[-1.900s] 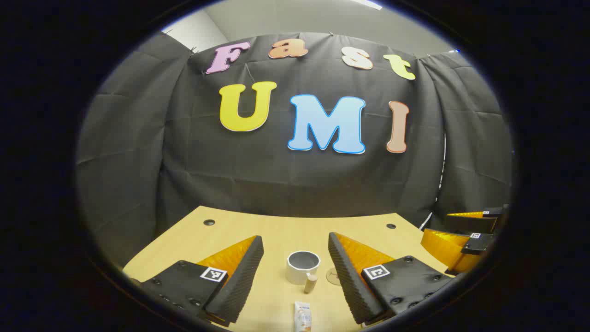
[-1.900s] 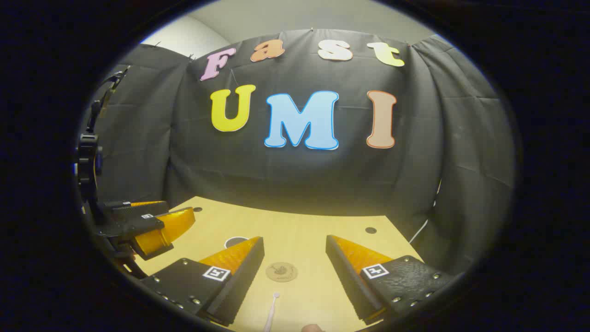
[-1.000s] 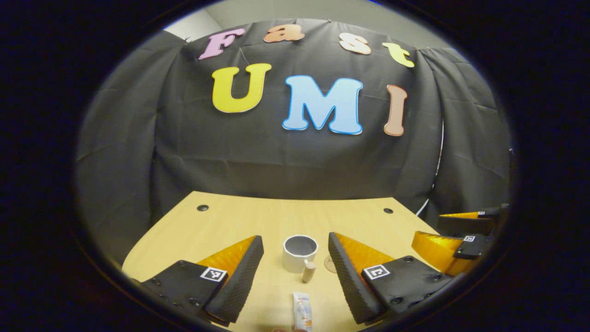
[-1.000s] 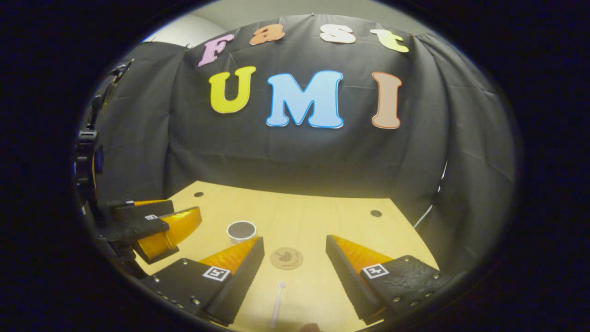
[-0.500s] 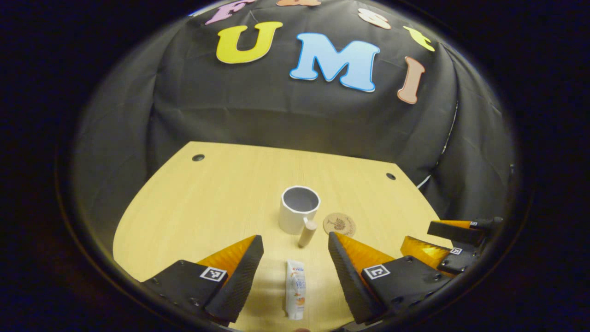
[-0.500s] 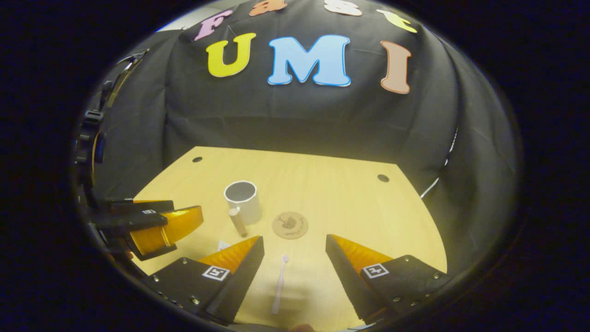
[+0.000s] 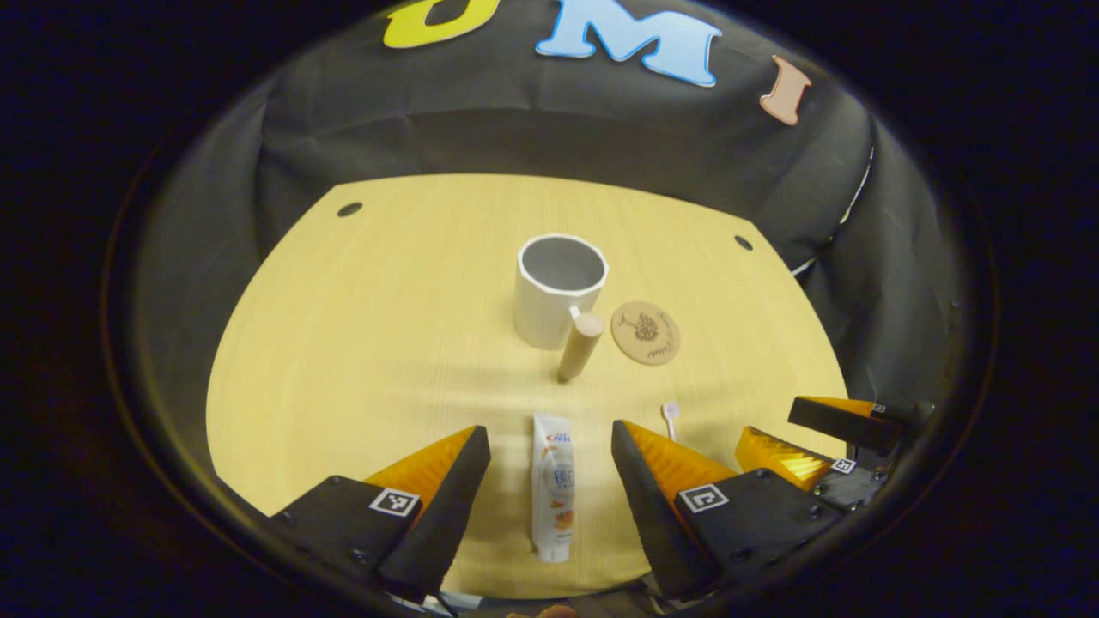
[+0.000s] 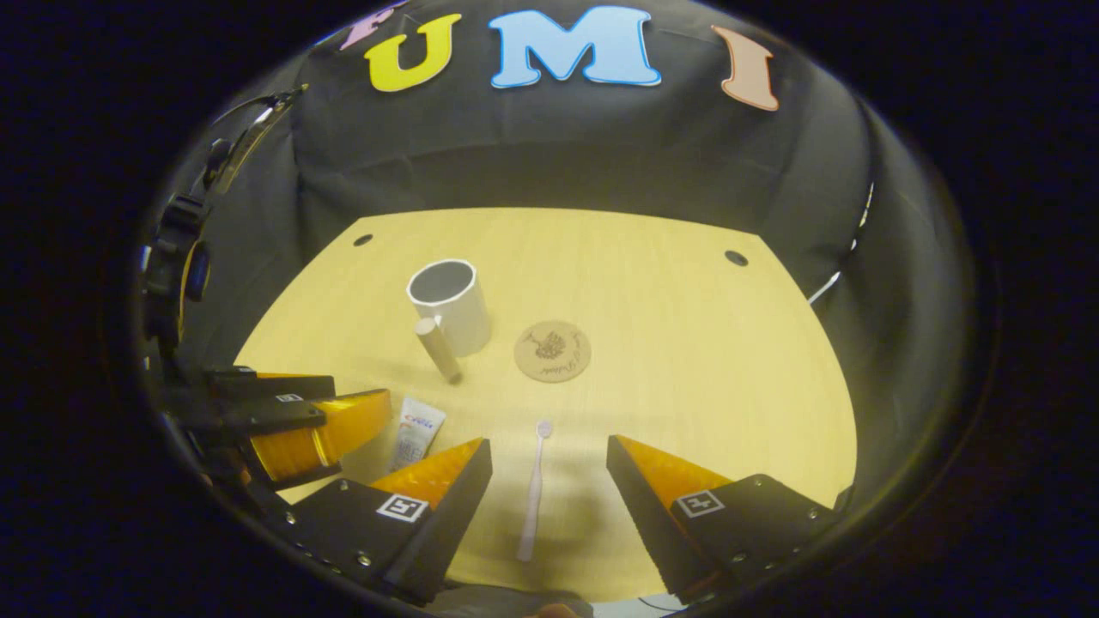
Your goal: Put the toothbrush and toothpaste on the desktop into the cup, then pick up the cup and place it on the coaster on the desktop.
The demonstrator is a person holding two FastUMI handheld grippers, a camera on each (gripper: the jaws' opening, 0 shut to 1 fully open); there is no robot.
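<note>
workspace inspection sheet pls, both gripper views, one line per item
surface: light wooden desktop, with round holes near its far corners.
job's things: white cup upright, with a wooden handle, looks empty; round coaster lies bare beside the cup, apart from it; toothpaste flat on the desktop between the left gripper's fingers, untouched; toothbrush flat between the right gripper's fingers, untouched.
clutter: nothing seen.
grippers: left gripper open above the toothpaste; right gripper open above the toothbrush.
cables: a light cable hangs down the cloth past the desktop's far right corner.
surroundings: black cloth wall behind and beside the desktop.
</note>
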